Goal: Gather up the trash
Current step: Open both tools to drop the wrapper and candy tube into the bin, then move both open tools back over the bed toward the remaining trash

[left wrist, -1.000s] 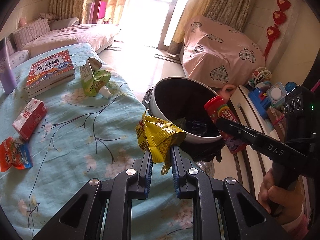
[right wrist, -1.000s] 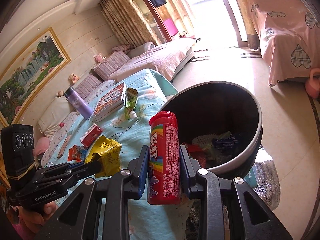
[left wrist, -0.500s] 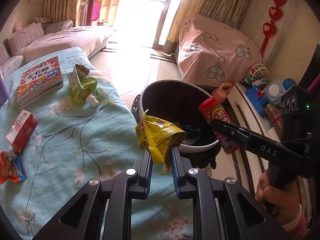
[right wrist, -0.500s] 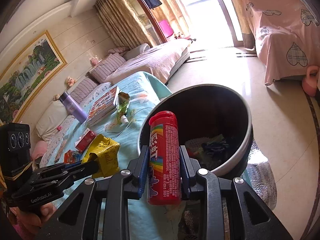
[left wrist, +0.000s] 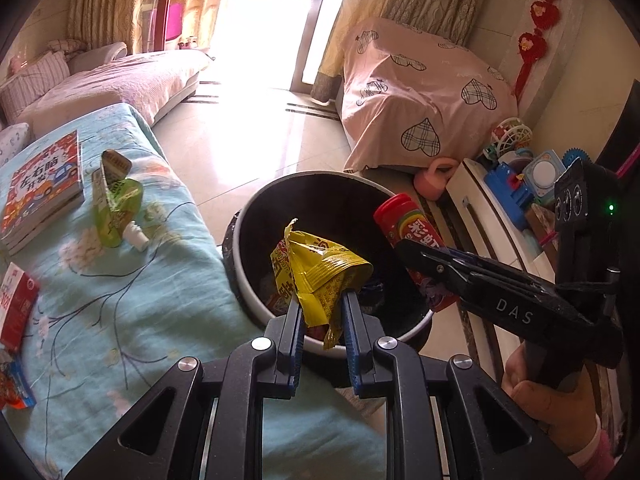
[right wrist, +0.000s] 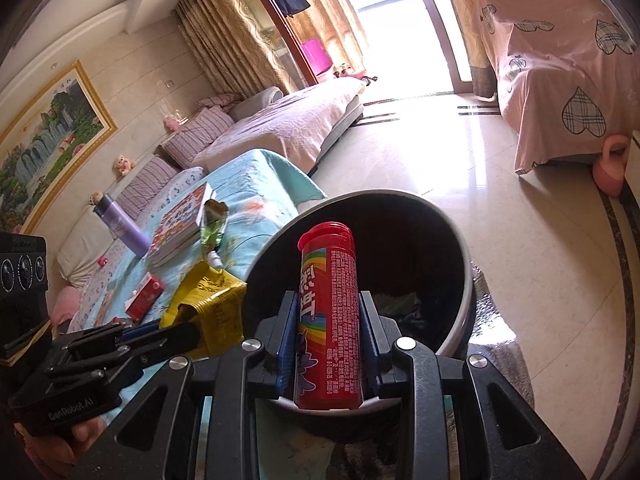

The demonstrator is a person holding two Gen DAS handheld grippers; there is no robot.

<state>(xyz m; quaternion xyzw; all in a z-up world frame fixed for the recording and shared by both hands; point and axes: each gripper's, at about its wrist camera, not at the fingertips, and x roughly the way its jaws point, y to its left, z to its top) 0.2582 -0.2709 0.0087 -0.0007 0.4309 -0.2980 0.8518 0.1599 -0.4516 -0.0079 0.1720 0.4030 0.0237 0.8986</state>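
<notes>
My left gripper point(left wrist: 322, 300) is shut on a crumpled yellow snack wrapper point(left wrist: 316, 268), which hangs over the near rim of the round black trash bin point(left wrist: 248, 280). In the right wrist view my right gripper point(right wrist: 327, 300) is shut on an upright red candy tube point(right wrist: 328, 312) with a rainbow label, held above the same bin point(right wrist: 452, 232). The tube point(left wrist: 408, 236) also shows at the right of the left wrist view, and the wrapper point(right wrist: 208, 304) at the left of the right wrist view. Some trash lies on the bin's bottom.
A table under a light blue floral cloth point(left wrist: 120, 280) carries a green drink pouch point(left wrist: 116, 208), a book point(left wrist: 40, 184), a red-white carton point(left wrist: 16, 308) and a red packet point(left wrist: 12, 384). A purple bottle point(right wrist: 120, 228) stands further back. Toys on a white shelf point(left wrist: 500, 216) flank the bin's right.
Both grippers have moved toward the bin with their loads. The wrapper went from over the cloth to over the bin's rim; the tube now stands over the bin's opening.
</notes>
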